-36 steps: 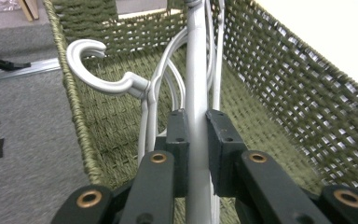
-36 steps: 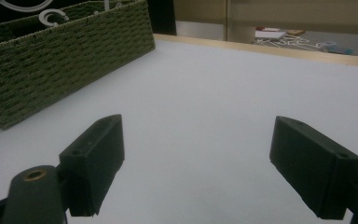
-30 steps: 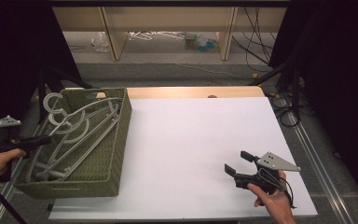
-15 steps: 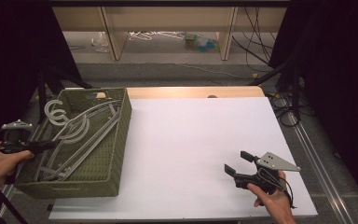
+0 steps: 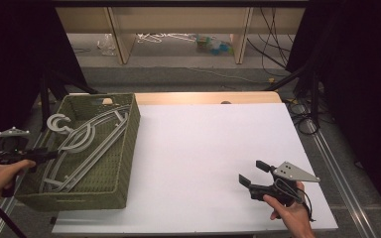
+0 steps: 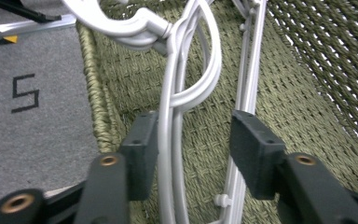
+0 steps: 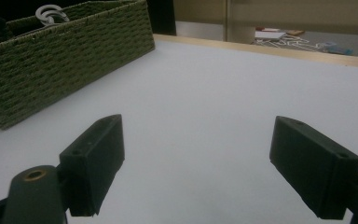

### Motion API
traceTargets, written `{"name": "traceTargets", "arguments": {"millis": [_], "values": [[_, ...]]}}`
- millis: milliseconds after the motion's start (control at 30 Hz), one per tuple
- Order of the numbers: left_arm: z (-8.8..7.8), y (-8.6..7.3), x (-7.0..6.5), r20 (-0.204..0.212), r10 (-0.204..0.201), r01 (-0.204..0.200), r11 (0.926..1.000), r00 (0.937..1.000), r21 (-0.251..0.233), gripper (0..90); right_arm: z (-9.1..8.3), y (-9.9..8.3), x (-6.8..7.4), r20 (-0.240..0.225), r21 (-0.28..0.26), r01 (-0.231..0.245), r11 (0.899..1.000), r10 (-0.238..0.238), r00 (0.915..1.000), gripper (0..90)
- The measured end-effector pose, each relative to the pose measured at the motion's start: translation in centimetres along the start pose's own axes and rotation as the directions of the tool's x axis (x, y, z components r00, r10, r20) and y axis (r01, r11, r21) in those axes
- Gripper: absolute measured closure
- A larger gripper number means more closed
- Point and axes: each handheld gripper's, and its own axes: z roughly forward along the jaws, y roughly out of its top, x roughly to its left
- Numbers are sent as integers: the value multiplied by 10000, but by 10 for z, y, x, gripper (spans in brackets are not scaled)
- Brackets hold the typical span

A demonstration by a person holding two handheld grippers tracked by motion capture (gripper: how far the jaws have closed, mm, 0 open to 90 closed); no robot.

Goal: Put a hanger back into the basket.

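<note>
Your left hand-held gripper point(image 5: 43, 154) sits at the left rim of the woven green basket point(image 5: 124, 148), jaws just opened and standing apart. In the left gripper view its left hand-held gripper point(image 6: 193, 140) straddles the thin white plastic hangers point(image 6: 175, 140), which run between the pads; one rod lies right by the left pad, contact hard to tell. The basket is coarse rope-like weave, rectangular, at the desk's left edge. The hangers point(image 5: 87, 144) are smooth, curved, with round hooks at the far end; their lower ends are cut off by the basket wall. The white desk point(image 5: 203, 148) is matte and flat, with a wood strip at the back. Your right hand-held gripper point(image 5: 252, 173) rests low near the front right, black blocky jaws wide apart, holding nothing; right gripper view shows the right hand-held gripper point(image 7: 200, 172) over bare desk.
</note>
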Motion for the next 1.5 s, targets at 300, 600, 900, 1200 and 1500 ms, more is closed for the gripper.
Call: {"name": "traceTargets", "arguments": {"millis": [300,600,900,1200,1500], "values": [[-13,7,-37,1031,-302,453,9879,9942,-1484,388,0,0,0,-20,-16,-1,10000,1,10000,186],[-15,15,-80,1706,226,181,9723,9851,-2332,296,-1,1,1,33,27,-72,10000,72,10000,186],[-12,22,-113,2144,533,71,9624,9753,-2716,235,-1,1,1,21,19,-63,10000,63,10000,186],[-3,23,-139,2451,927,-194,9581,9651,-2857,205,-1,1,1,-5,49,-29,10000,29,10000,186],[2,27,-168,2870,1188,-198,9452,9505,-3258,190,-1,1,1,-22,42,-22,10000,22,10000,186]]}}
